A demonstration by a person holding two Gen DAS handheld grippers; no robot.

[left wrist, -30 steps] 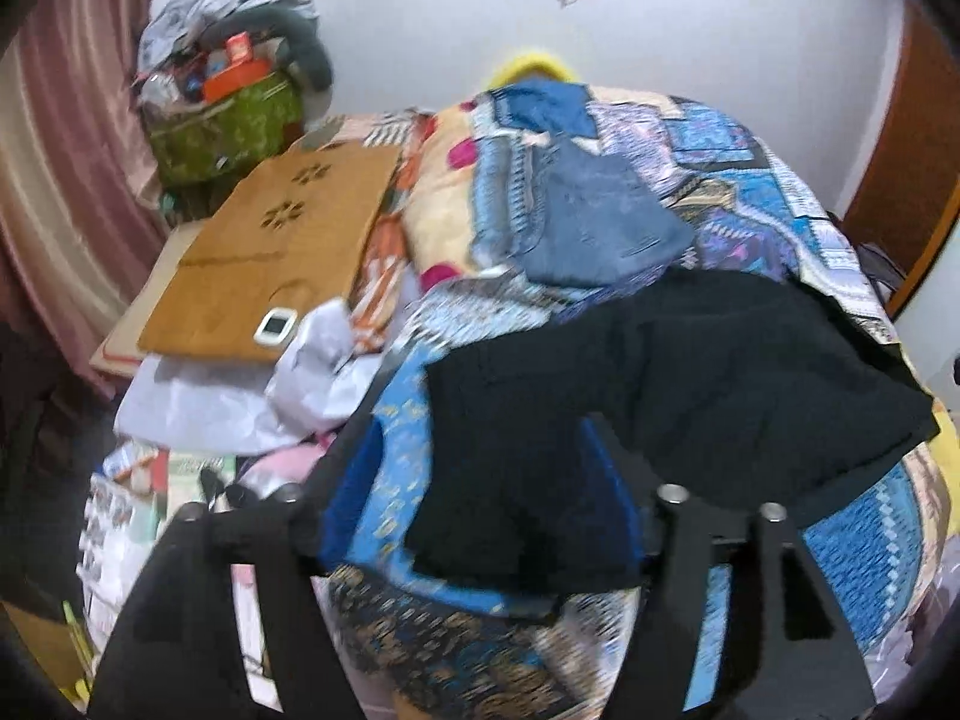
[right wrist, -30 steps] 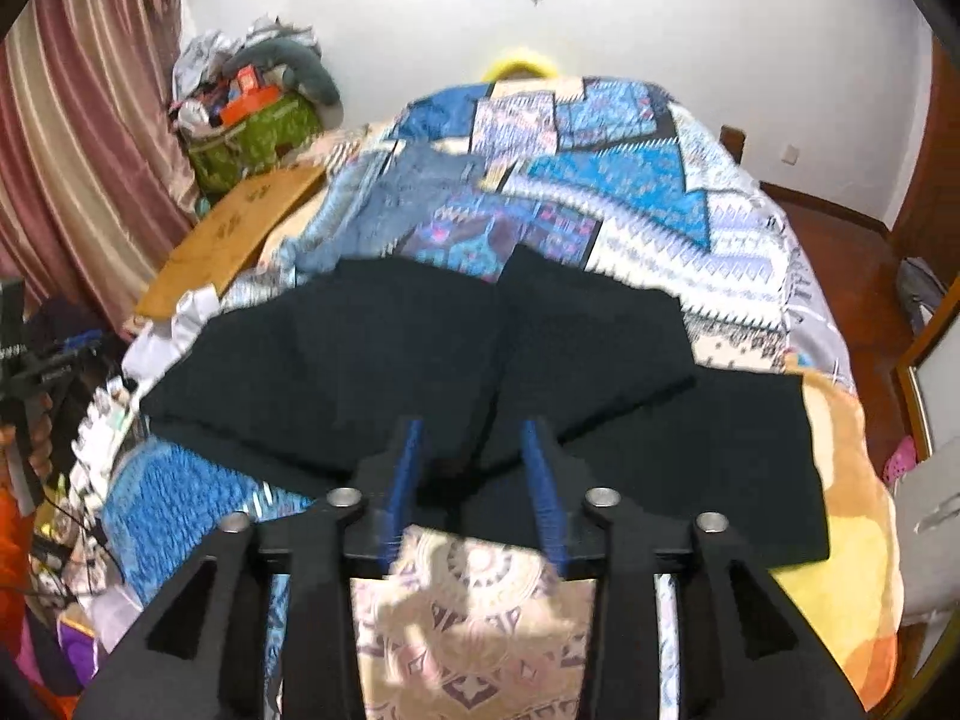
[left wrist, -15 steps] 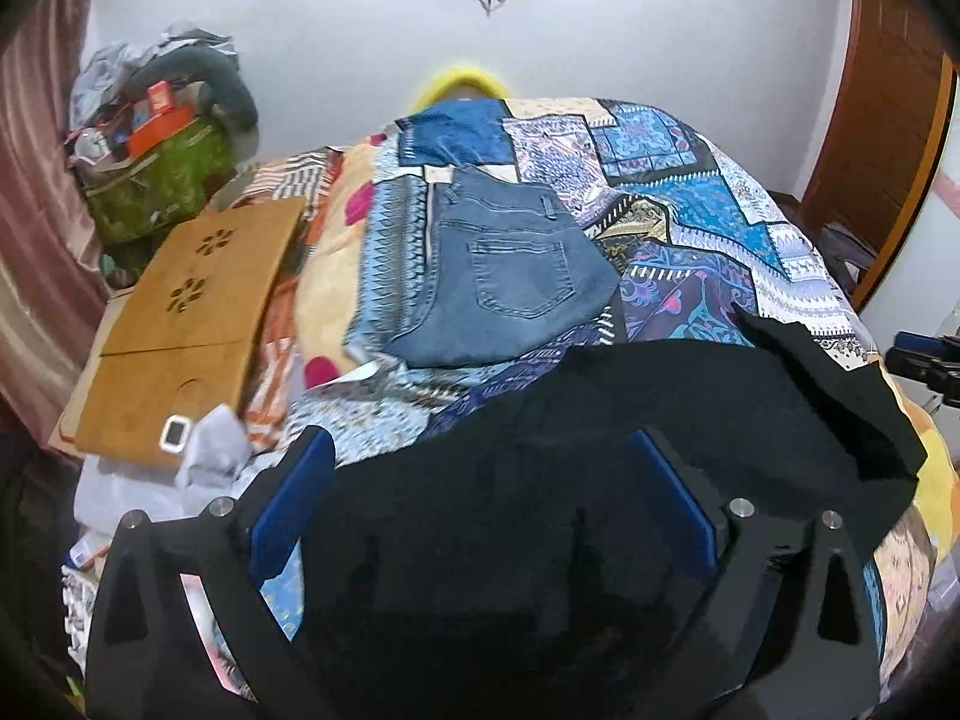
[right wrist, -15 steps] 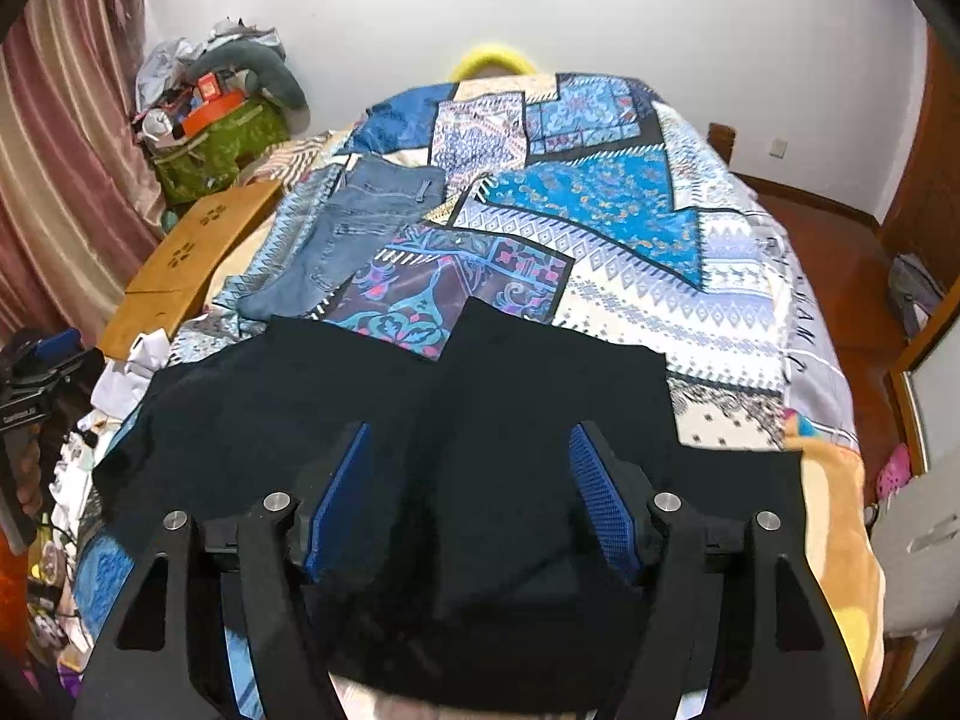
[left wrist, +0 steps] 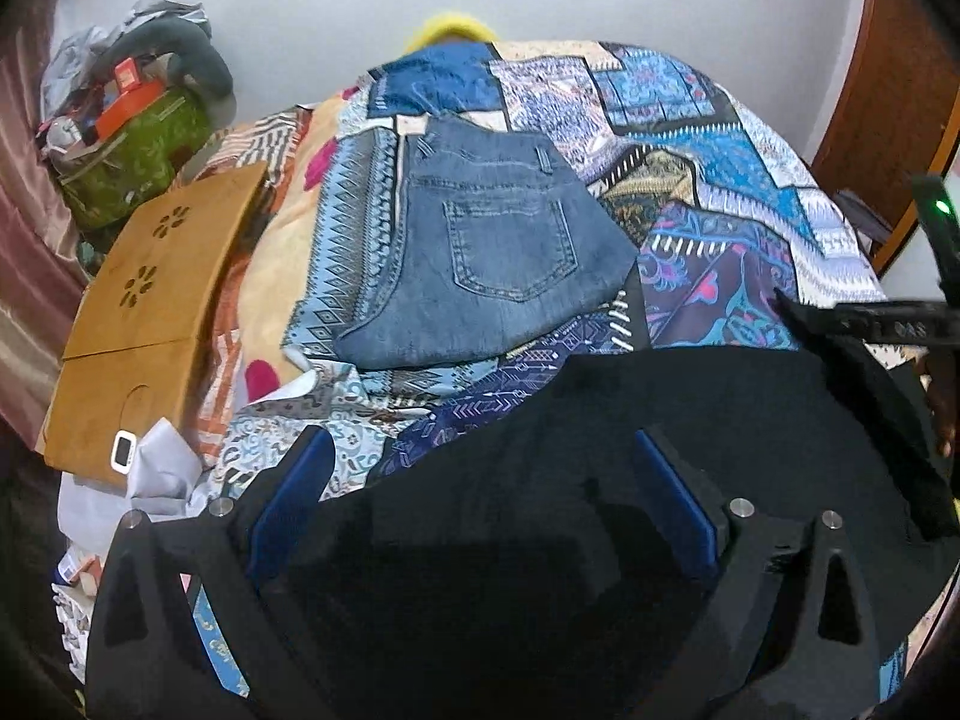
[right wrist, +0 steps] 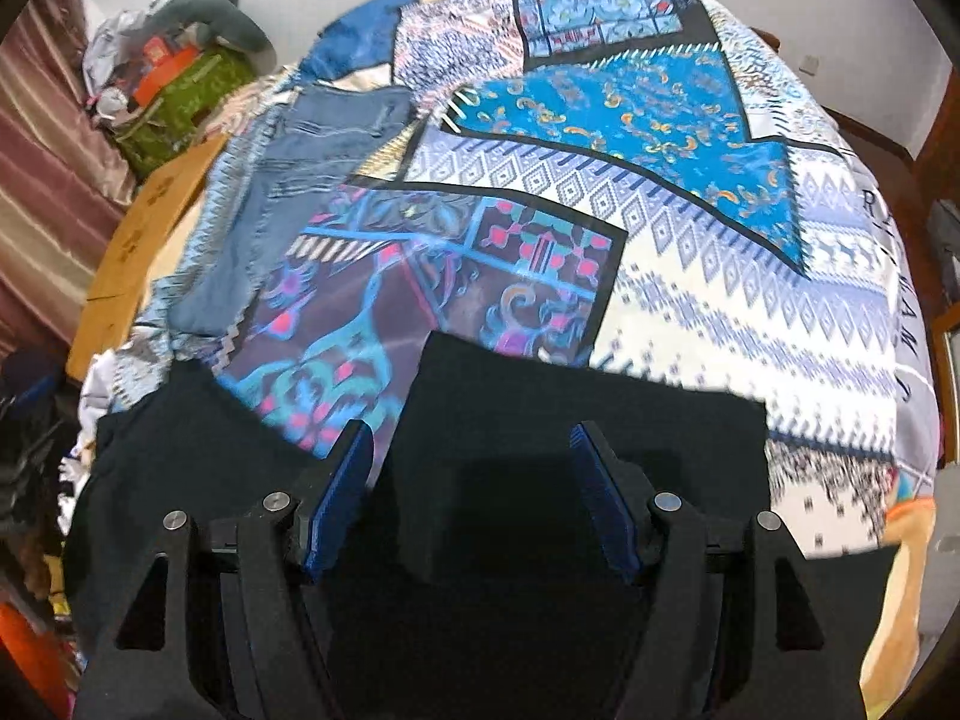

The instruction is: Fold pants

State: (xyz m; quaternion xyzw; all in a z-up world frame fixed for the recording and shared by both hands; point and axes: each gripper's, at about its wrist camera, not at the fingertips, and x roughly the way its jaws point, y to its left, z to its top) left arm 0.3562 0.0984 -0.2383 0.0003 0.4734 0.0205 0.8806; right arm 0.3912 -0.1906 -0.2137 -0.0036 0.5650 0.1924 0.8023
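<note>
Black pants [left wrist: 690,432]: lying spread on the patchwork bedspread [right wrist: 690,228], at its near end. You are holding the left gripper [left wrist: 480,480] over them, fingers spread wide, gripping nothing. Right gripper [right wrist: 474,480]: likewise gaping wide, hovering above the cloth. Folded jeans [left wrist: 498,240]: lying farther up the bed.

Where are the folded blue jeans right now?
The folded blue jeans lie on the patchwork bedspread, left of bed centre, beyond the black pants and right of the wooden lap desk.
</note>
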